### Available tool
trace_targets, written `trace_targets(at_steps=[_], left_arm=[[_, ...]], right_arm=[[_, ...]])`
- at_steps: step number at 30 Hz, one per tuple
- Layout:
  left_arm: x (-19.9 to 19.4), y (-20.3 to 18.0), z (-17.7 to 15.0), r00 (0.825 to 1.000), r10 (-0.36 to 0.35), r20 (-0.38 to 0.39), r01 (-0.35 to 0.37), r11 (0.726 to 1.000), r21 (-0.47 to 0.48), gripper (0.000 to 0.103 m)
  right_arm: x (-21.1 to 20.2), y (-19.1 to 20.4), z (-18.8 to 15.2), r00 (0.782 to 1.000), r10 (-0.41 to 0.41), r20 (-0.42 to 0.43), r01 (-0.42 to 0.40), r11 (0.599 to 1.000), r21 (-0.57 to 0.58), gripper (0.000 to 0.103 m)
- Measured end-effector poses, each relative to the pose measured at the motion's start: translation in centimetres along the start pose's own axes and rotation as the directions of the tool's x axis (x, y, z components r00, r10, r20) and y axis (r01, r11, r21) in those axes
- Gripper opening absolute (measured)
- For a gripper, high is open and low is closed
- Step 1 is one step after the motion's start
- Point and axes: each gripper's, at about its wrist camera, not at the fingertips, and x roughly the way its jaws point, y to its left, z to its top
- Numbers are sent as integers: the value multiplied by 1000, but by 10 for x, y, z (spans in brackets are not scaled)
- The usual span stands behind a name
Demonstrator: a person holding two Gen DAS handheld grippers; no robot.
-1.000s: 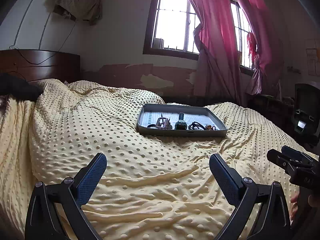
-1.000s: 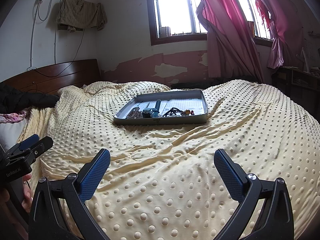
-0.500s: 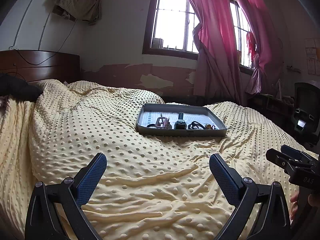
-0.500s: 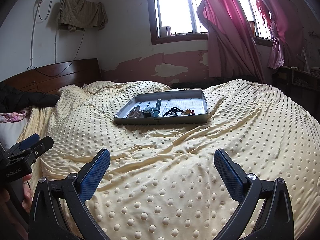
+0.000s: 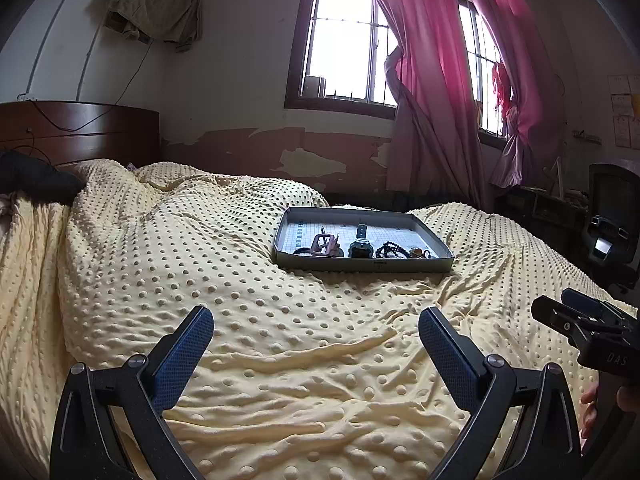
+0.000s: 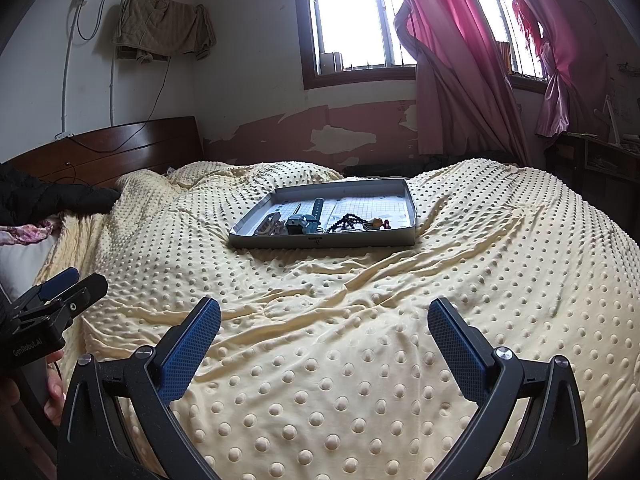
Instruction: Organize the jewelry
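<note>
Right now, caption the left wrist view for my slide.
Open left gripper above a dotted yellow blanket, facing a grey tray of jewelry.

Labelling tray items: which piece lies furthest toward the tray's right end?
The small orange-and-red trinket, beside the black bead string. The blue-strapped watch sits mid-tray and the pinkish buckle piece lies further left, all inside the grey tray.

Yellow dotted blanket [image 5: 224, 280], pink curtains [image 5: 432, 80]
</note>
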Motion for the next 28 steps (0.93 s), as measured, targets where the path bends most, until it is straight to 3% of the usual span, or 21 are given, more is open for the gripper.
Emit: trace_targets(at_steps=[28], left_arm=[[-2,-5,-1,1000,27,-7,-26,998,59,103]], right_arm=[[0,0,0,1000,1,-3,-1,1000,2,102]])
